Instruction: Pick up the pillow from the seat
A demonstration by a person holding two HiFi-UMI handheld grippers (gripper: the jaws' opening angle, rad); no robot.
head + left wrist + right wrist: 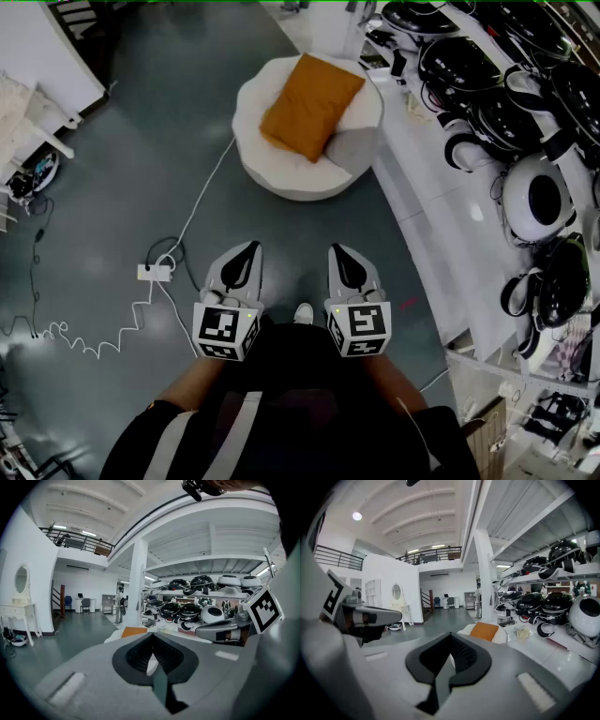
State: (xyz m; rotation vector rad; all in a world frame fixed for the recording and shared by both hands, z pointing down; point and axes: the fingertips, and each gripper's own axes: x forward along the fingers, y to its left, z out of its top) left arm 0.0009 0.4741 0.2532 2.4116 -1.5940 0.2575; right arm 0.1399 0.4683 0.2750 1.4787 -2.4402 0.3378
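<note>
A person in a dark top with pale stripes [234, 431] looks steeply down at two grey grippers held side by side in front of the waist. Each gripper carries a marker cube. The left gripper [246, 253] has its jaws pressed together, and its own view shows the dark pads meeting along one seam with nothing between them. The right gripper [342, 258] is closed and empty in the same way. Both point ahead and slightly down. The toe of a white shoe [303, 313] shows between the two cubes, on the grey floor [122, 159].

Just left of the grippers, a white power strip [155, 272] lies on the floor. A white cable [204, 192] runs from it towards the seat.

Further ahead, well apart from both grippers, stands a round white seat [272, 178]. The orange pillow [309, 105] lies on it, tilted up against the backrest. Neither gripper touches it.

Along the right side runs white shelving [422, 169] packed with rounded black and white devices [536, 197].

Beyond the seat, the gripper views show an open hall. It holds a white pillar [137, 583], a white dressing table with an oval mirror [19, 609], a distant standing person [119, 605] and a railed mezzanine [75, 538].
</note>
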